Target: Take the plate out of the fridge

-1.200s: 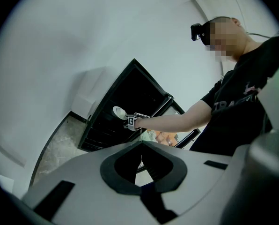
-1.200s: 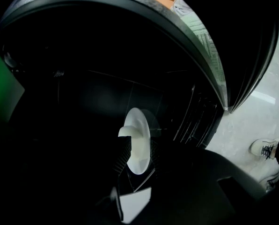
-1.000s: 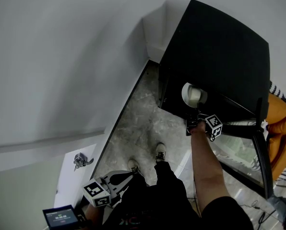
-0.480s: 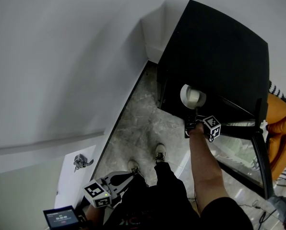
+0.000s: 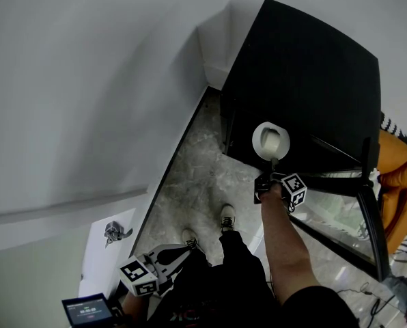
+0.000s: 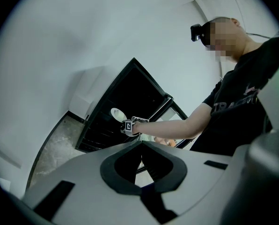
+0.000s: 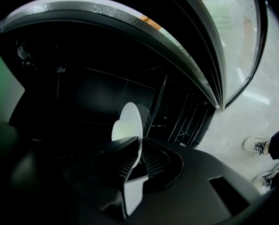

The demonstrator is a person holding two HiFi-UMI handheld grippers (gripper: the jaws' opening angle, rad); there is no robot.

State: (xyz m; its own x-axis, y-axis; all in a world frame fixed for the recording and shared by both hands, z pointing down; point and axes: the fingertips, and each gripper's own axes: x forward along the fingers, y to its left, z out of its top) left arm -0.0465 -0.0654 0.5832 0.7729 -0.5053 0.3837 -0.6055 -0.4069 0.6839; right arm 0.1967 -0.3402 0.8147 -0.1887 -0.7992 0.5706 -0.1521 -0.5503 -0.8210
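Right tool point(image 7: 139, 147), jaws just closed on plate point(image 7: 128, 118) rim inside open fridge point(image 5: 306, 67), left tool point(image 6: 142, 144) empty, jaws together

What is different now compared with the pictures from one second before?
The right gripper has just closed its jaws on the white plate and drawn it a little out of the black fridge, toward the person. The left gripper, empty, stayed where it was; the glass door stayed open.
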